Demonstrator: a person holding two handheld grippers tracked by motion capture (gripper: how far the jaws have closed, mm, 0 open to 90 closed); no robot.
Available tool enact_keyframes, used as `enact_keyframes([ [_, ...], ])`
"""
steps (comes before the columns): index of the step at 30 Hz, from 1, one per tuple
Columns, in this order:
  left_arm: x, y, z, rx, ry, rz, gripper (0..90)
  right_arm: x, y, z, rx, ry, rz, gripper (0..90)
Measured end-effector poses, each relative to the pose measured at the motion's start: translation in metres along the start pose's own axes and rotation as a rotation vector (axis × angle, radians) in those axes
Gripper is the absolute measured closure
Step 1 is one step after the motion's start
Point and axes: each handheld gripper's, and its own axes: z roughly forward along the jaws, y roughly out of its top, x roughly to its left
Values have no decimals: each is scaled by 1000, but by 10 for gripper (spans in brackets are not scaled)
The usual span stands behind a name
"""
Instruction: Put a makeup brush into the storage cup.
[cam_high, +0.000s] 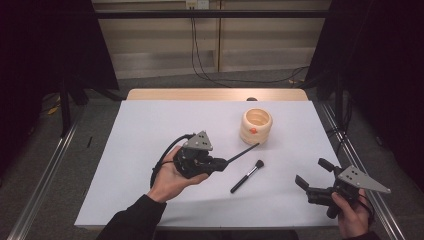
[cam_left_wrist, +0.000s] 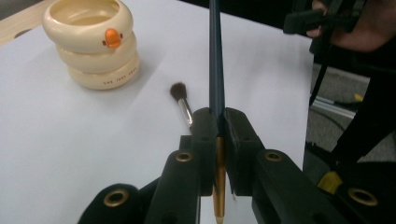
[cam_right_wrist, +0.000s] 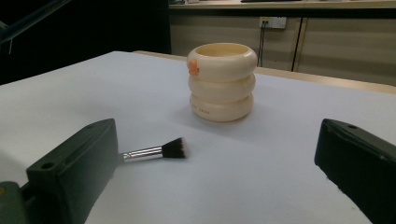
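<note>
Left gripper (cam_left_wrist: 217, 135) fingers clamp a thin brush (cam_left_wrist: 216, 70); right gripper (cam_right_wrist: 215, 172) fingers gape empty.

Ahead of the left hand-held gripper (cam_high: 223, 163) stands the cream ringed ceramic pot (cam_high: 256, 126); the black-handled makeup brush (cam_high: 247, 176) lies just right. White surface (cam_high: 140, 150) elsewhere lies open.

Cup (cam_high: 256, 125): cream, three stacked rings, orange duck-bill mark on the top ring, small dark lettering on the bottom ring. Lying makeup brush (cam_high: 247, 176): black handle, silver ferrule, dark brown bristles. Held brush (cam_left_wrist: 216, 79): dark blue-black handle, gold section at the jaws. Table (cam_high: 150, 130): plain white, light wood far edge.
</note>
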Motion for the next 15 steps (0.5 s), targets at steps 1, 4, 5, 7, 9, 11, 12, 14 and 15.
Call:
enact_keyframes([
  [1, 0, 0, 1, 13, 2, 1, 837, 0, 0, 0, 0, 0, 3, 0],
  [4, 0, -1, 3, 43, -1, 0, 837, 0, 0, 1, -1, -3, 1, 0],
  [5, 0, 0, 2, 51, -12, 12, 837, 0, 0, 1, -1, 0, 0, 0],
  [7, -1, 1, 3, 64, -18, 19, 837, 0, 0, 1, 4, 2, -5, 0],
  [9, -4, 2, 7, 72, -27, 19, 837, 1, 0, 1, 4, 3, -3, 0],
  [11, -6, 2, 11, 105, -30, 28, 837, 1, 0, 1, 6, 5, 0, 0],
  [12, -7, 2, 13, 118, -33, 30, 837, 0, 0, 1, 7, 6, -1, 0],
  [14, -9, 0, 19, 140, -39, 32, 837, 0, 0, 1, 2, 10, 1, 0],
  [15, -9, -1, 21, 151, -44, 37, 837, 0, 0, 1, 4, 15, -12, 0],
])
